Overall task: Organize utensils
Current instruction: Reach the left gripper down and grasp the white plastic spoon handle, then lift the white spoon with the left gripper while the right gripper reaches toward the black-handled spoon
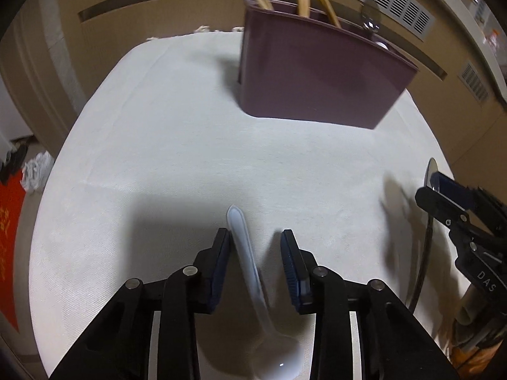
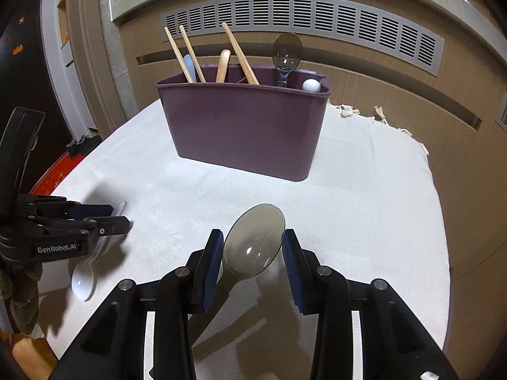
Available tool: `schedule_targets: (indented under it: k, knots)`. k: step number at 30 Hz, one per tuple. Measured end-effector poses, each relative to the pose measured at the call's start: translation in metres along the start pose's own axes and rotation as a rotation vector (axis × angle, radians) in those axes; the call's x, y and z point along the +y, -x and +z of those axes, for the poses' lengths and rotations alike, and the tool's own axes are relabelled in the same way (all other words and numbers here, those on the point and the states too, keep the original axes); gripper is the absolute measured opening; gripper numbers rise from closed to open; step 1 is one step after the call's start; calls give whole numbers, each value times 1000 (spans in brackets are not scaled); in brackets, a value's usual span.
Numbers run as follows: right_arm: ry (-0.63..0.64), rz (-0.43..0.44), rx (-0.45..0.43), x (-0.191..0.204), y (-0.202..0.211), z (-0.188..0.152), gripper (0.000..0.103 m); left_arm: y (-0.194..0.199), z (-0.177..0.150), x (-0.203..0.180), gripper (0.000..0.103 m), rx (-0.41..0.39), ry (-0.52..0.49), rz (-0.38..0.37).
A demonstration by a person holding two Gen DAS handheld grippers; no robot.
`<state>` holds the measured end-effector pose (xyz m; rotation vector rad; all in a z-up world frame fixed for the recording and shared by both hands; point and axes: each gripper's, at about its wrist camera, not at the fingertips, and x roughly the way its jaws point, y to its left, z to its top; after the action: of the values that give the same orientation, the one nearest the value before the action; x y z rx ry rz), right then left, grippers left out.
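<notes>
A white plastic spoon (image 1: 245, 262) lies on the white cloth, handle pointing away and bowl nearest the camera. My left gripper (image 1: 255, 243) straddles its handle: the left pad is against it, the right pad stands clear, so it is open. In the right wrist view my right gripper (image 2: 252, 243) is shut on the bowl of a smoky grey spoon (image 2: 253, 247), held above the cloth with its shadow below. The maroon utensil holder (image 2: 247, 126) stands at the back with wooden chopsticks (image 2: 187, 60), a wooden handle, a grey spoon (image 2: 286, 53) and a white tip.
The white cloth (image 2: 364, 190) covers a round table; its fringed edge (image 2: 380, 114) is at the back right. A beige cabinet with a vent grille (image 2: 301, 15) rises behind the holder. A red mat (image 1: 8, 237) lies on the floor to the left.
</notes>
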<state>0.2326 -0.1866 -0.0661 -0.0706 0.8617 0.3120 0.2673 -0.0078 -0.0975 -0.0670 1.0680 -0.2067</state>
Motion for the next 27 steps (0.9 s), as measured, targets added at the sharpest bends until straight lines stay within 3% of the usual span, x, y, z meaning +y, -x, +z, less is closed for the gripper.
schedule_targets:
  k: [5,11,16,27]
  knots:
    - [12,13,-15,6,9,-2,36,-2,0,-11,16,2,-49,6]
    - [17,30,-11,11,17,-8,36,-2,-4,-19,12,-32,-114,24]
    - [-1,29,7,8,20,-13,36,3,-10,-12,11,-45,-95,-4]
    - [23,16,-40,14,61,-25,36,83,-32,-23,11,-200,-102,-83]
